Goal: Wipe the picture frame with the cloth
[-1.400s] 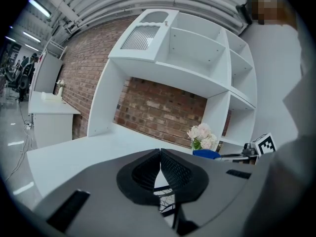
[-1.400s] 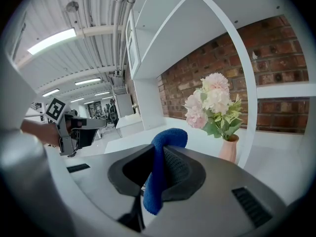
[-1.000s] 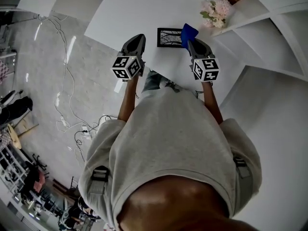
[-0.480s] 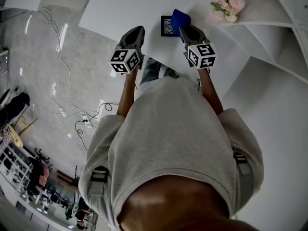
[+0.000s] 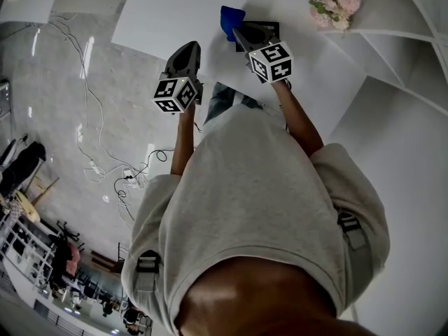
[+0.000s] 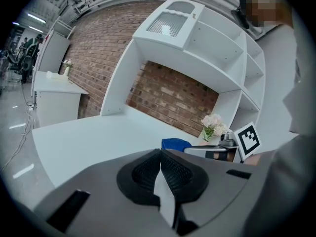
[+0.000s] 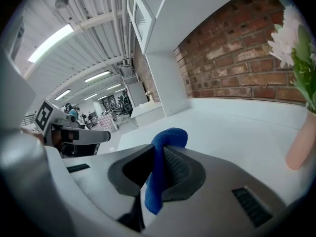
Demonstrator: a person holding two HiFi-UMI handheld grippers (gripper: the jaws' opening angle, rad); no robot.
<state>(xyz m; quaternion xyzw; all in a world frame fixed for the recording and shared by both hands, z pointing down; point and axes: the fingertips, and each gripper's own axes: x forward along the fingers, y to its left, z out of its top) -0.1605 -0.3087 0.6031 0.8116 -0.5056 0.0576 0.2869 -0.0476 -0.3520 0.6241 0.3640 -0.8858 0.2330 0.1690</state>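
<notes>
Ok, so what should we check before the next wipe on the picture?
1. Small blue cloth pinched in the right claw: ok.
2. Left claw shut, with nothing in it: ok.
3. Black rectangular picture frame on the white table: ok.
4. Cloth over the frame: not ok, in the head view it sits beside the frame's left edge.
5. Pink flowers in their vase apart from the frame: ok.
6. Frame already clean: cannot tell.
</notes>
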